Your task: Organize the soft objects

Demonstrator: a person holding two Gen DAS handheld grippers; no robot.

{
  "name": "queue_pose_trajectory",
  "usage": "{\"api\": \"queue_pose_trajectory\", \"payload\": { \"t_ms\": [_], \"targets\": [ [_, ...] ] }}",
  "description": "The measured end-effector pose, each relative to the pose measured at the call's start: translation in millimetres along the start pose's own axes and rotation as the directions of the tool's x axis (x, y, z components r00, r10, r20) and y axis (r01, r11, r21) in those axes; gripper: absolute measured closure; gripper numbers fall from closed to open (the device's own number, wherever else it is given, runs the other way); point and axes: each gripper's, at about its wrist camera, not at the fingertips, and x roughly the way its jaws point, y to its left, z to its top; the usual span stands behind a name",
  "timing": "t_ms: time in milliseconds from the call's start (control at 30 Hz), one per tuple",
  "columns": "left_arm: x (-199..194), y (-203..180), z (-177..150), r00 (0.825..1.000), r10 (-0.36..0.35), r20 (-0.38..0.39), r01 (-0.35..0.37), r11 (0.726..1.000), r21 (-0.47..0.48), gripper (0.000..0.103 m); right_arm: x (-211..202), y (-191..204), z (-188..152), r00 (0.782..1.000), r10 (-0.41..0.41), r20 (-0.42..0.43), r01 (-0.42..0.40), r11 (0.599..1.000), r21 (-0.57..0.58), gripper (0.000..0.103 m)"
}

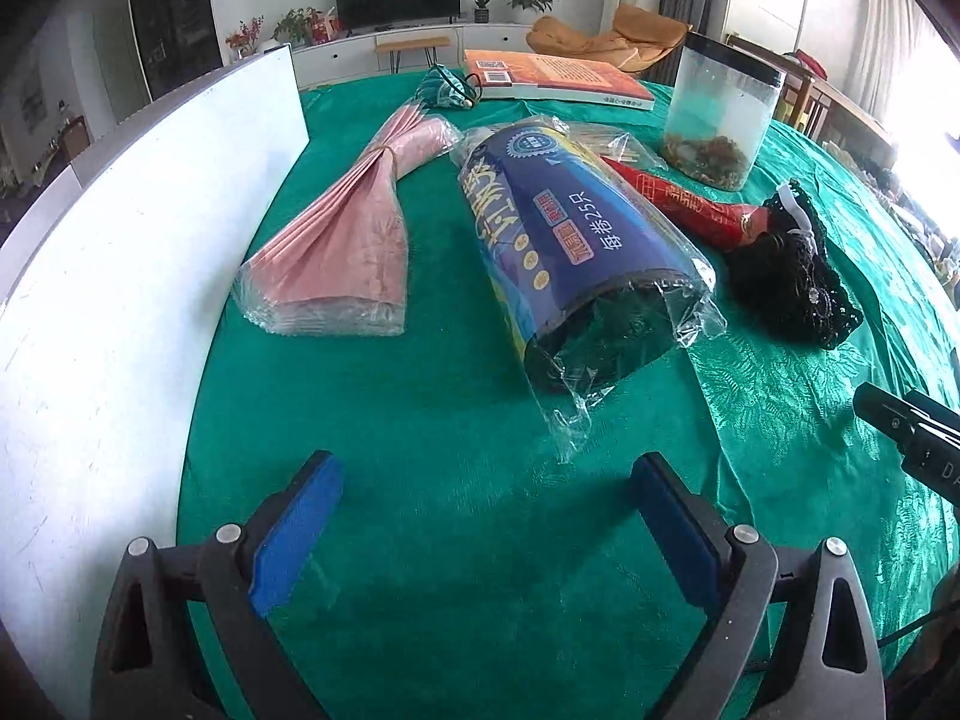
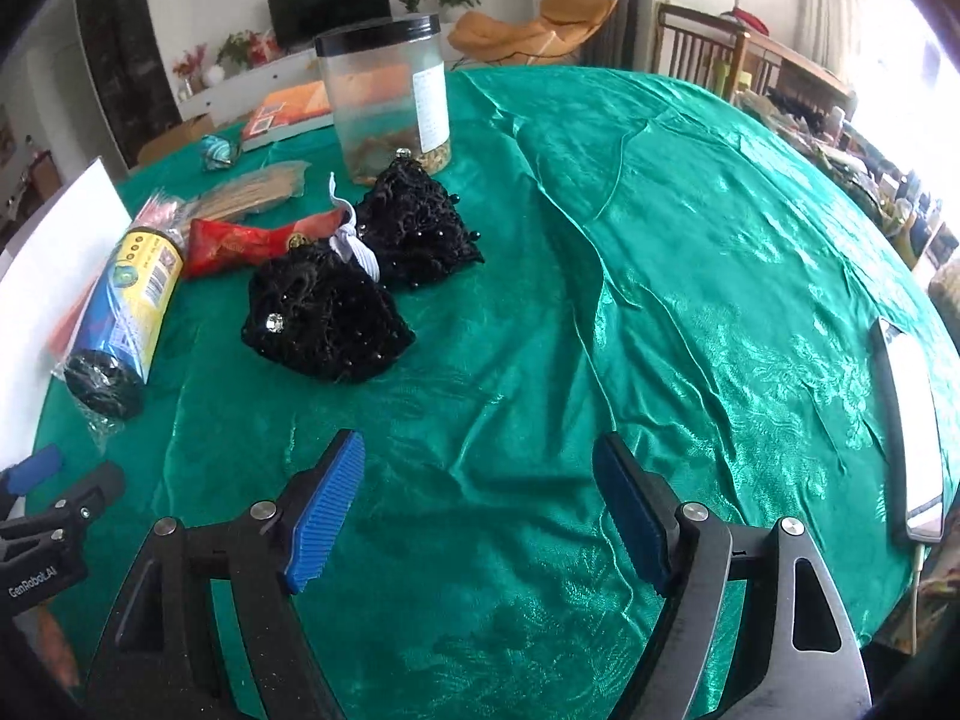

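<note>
On the green tablecloth (image 1: pixel 456 420) lie a pink folded cloth in clear wrap (image 1: pixel 354 240), a blue roll of bags in clear plastic (image 1: pixel 558 234), a red pouch (image 1: pixel 696 207) and a black beaded lace piece (image 1: pixel 786 276). In the right wrist view the lace (image 2: pixel 360 276) lies ahead and left, beside the red pouch (image 2: pixel 252 243) and the blue roll (image 2: pixel 129 312). My left gripper (image 1: pixel 486 504) is open and empty just short of the roll. My right gripper (image 2: pixel 480 498) is open and empty over bare cloth (image 2: pixel 660 276).
A white board (image 1: pixel 120 276) stands along the left edge. A clear jar with a black lid (image 1: pixel 720 114), an orange book (image 1: pixel 552 81) and a small teal pouch (image 1: pixel 447 87) sit at the back. A phone (image 2: pixel 909 420) lies at the right edge.
</note>
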Motion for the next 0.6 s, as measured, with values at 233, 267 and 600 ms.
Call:
{"api": "queue_pose_trajectory", "payload": {
  "t_ms": [233,267,600],
  "targets": [
    [1.8,2.3,-1.6,1.0,-0.002,0.02,0.002,1.0,-0.006,0.0,11.3,4.3,-1.4,0.999,-0.027,-0.023,0.027,1.0,-0.014,0.011],
    [1.8,2.4,-1.7,1.0,-0.002,0.02,0.002,1.0,-0.006,0.0,12.0,4.7,-1.4,1.0,-0.023,-0.021,0.022,1.0,-0.013,0.009],
    [1.6,2.3,-1.8,1.0,-0.002,0.02,0.002,1.0,-0.006,0.0,12.2,7.3,-1.2,1.0,-0.023,-0.008,0.023,1.0,-0.009,0.006]
  ]
}}
